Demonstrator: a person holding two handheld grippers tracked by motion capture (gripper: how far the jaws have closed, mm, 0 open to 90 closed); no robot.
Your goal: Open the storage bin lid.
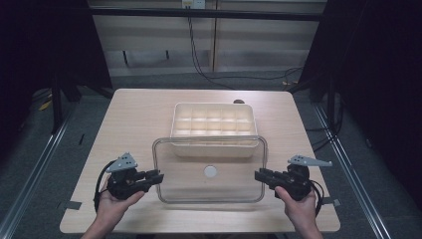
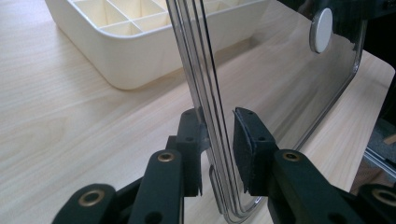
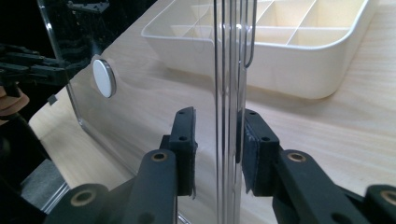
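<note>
A: Log the bench, largest item first.

B: Light wood table, square-ish, dark floor around it. On the far half sits a cream compartment tray, open top, divided into a grid of small cells, all looking empty from the high view.

A: And the clear piece?

B: A transparent lid with rounded corners and a raised rim. It is at the near half of the table, its far edge overlapping the tray's near wall. A small white round knob sits at its centre. From the gripper views the lid appears lifted off the table surface, with wood grain visible through it.

A: Tool state, left side?

B: Left gripper: jaws straddle the lid's left edge. The rim runs between the pads; one pad touches it, and a narrow gap shows at the other. Not fully closed down, as far as I can see.

A: Right side?

B: Right gripper: jaws straddle the lid's right edge. The right-hand pad is against the rim; a slim gap shows at the other pad. The knob shows through the clear panel.
</note>
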